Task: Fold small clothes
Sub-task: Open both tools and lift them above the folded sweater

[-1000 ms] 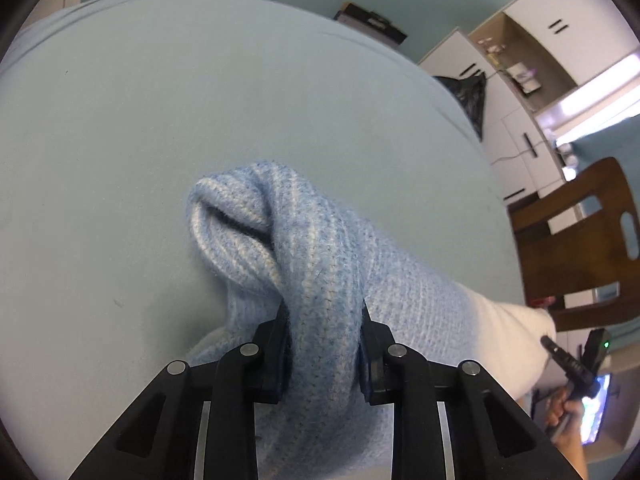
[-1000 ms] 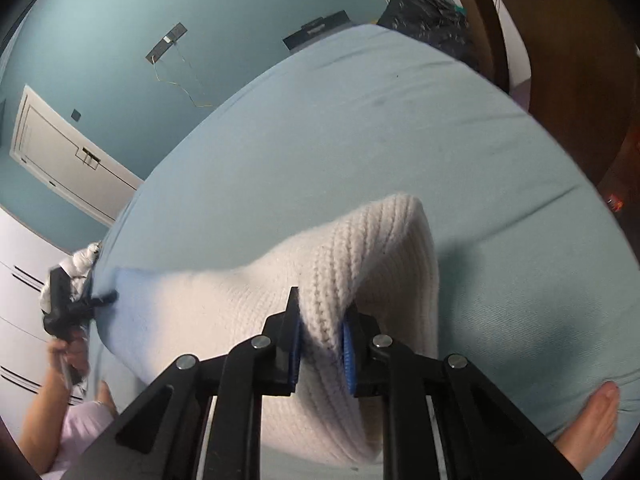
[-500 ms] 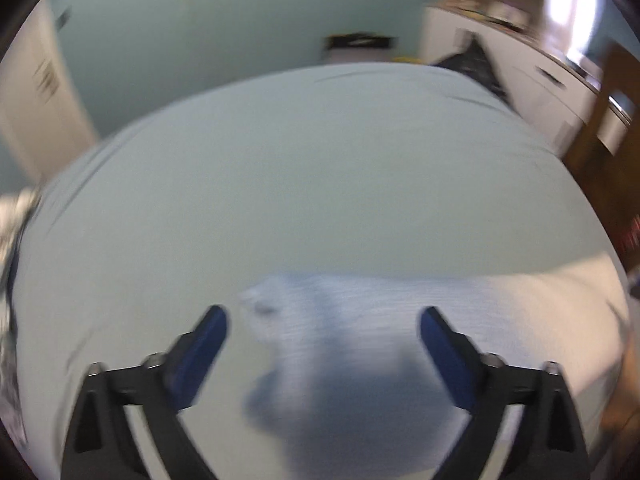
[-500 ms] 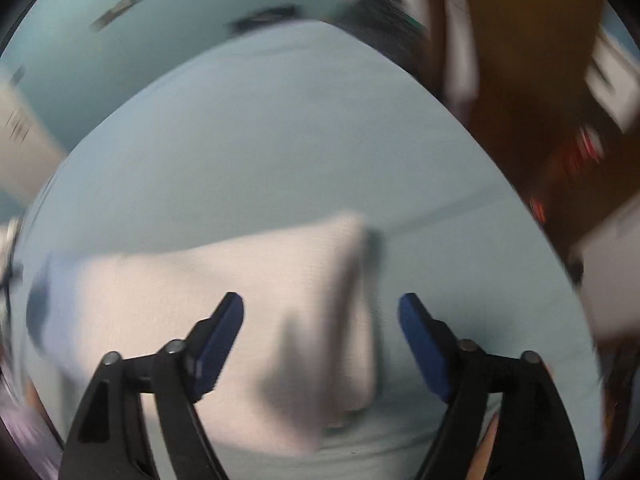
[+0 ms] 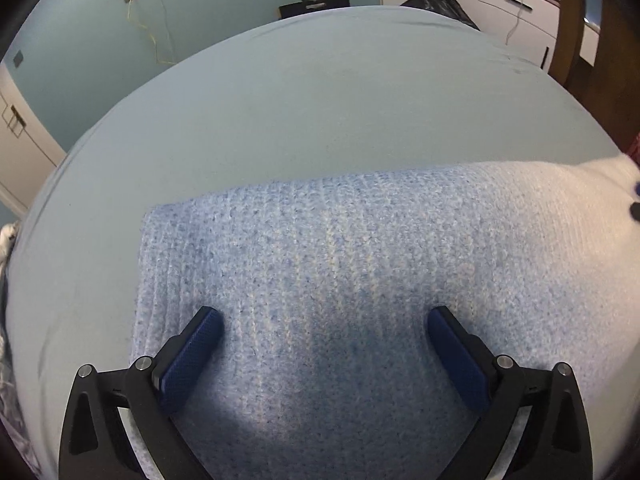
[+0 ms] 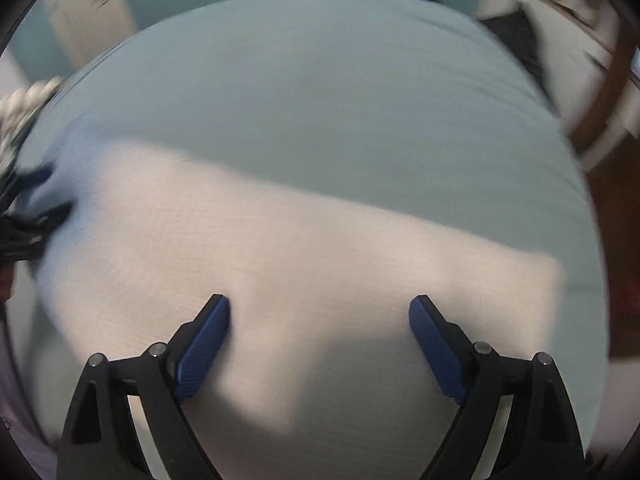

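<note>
Left wrist view is showing the knit (image 5: 320,272) lying flat on the bed (image 5: 320,100), left tongs (image 5: 322,320) gaping wide over its blue end, gripping nothing. Right tongs (image 6: 319,312) are opening above the white end, pads clear. Pads dragging low could rumple the fold. Both are tilting steeply downward.

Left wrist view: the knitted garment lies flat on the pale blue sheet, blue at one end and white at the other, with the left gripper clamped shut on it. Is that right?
Not quite. The left gripper is open, not clamped: in the left wrist view its blue pads stand wide apart over the knitted garment. The garment does lie flat on the pale blue sheet, blue at one end and white at the other.
</note>
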Demonstrator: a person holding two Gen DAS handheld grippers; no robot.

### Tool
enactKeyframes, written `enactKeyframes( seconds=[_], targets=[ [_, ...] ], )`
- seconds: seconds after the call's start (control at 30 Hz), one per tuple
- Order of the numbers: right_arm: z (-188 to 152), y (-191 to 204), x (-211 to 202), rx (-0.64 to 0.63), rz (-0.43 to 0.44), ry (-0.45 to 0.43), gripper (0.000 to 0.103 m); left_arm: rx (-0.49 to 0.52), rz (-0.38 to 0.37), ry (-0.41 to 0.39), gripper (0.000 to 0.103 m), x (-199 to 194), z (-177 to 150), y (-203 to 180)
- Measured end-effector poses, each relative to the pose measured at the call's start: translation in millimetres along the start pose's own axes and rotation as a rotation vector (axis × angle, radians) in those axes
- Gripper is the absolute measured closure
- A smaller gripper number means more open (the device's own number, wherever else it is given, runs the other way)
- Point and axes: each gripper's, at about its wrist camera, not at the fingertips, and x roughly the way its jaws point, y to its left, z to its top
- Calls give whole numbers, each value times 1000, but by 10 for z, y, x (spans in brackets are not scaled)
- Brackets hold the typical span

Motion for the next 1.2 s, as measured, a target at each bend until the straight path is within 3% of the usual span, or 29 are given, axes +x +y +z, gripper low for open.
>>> enactKeyframes(
  seconds=[0.07, 0.1, 0.13, 0.2, 0.27, 0.37, 0.43, 0.5, 0.67, 0.9, 1.0, 1.07, 1.1, 1.17, 1.2],
  targets=[
    [-149, -341, -192, 139, -17, -15, 23, 2, 15, -23, 0, -4, -16, -50],
    [-197, -364, -288, 179, -39, -21, 38, 5, 21, -28, 0, -14, -39, -54],
    [-226, -310, -390, 191, -72, -17, 38, 5, 22, -28, 0, -42, -94, -55],
    [-236, 52, -601, 106, -71, -32, 38, -3, 18, -16, 0, -48, -117, -62],
    [-296, 557, -757, -38, -10, -66, 37, -7, 20, -13, 0, -41, -87, -80],
    [-546, 1278, -712, -276, 60, -17, 36, -8, 29, -20, 0, 63, -18, -188],
    [-695, 1468, -543, -366, 26, 18, 32, -4, 32, -15, 0, 49, -26, -213],
    [-815, 1399, -490, -405, 60, 15, 31, -4, 27, -6, 0, 51, -30, -229],
    [-1058, 861, -656, -259, 168, 9, 30, -5, 15, -6, 0, 12, 12, -186],
    [-1504, 690, -951, -227, 88, -28, 42, -13, 14, -11, 0, -19, -10, -87],
    [-1382, 835, -944, -209, -125, 1, 42, -14, 15, -26, 0, -44, -43, -59],
    [-1425, 883, -1175, -146, -34, -34, 42, -16, 15, -34, 0, -40, -48, -58],
    [-1412, 931, -1270, -122, 7, -61, 41, -17, 16, -36, 0, -39, -48, -59],
    [-1257, 1007, -1355, -78, 46, -100, 28, -18, 19, -39, 0, -42, -50, -63],
    [-1121, 1001, -1317, -55, 60, -106, 15, -19, 22, -39, 0, -45, -50, -64]
  ],
)
